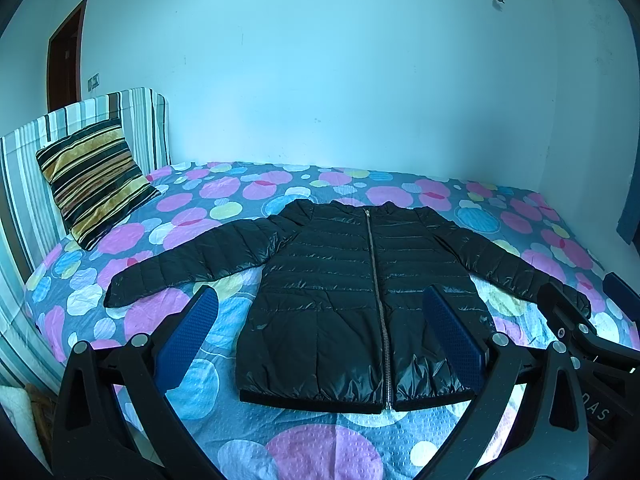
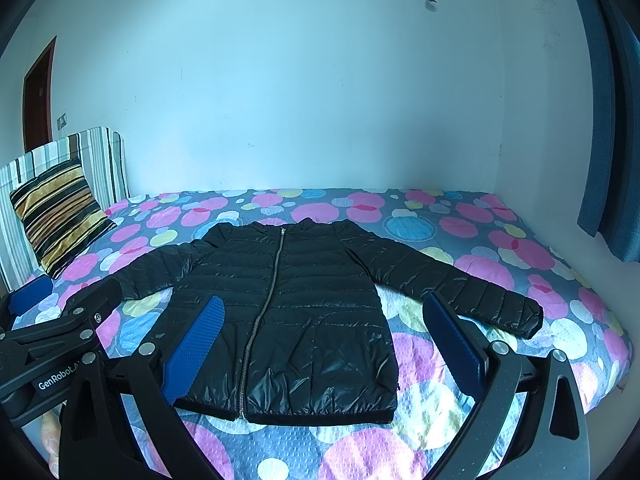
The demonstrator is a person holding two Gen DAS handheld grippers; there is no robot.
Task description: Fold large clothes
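Note:
A black quilted puffer jacket (image 1: 332, 280) lies flat and zipped on the bed, front up, both sleeves spread out to the sides, hem toward me. It also shows in the right wrist view (image 2: 304, 304). My left gripper (image 1: 320, 336) is open and empty, held above the jacket's lower half. My right gripper (image 2: 324, 344) is open and empty, also above the lower half, a little to the right. The right gripper shows at the right edge of the left wrist view (image 1: 576, 320). The left gripper shows at the left edge of the right wrist view (image 2: 68, 320).
The bed (image 1: 320, 440) has a sheet with pink, blue and yellow circles. A striped cushion (image 1: 94, 178) leans on the striped headboard (image 1: 24, 184) at the left. A pale wall runs behind the bed. A blue curtain (image 2: 608, 160) hangs at the right.

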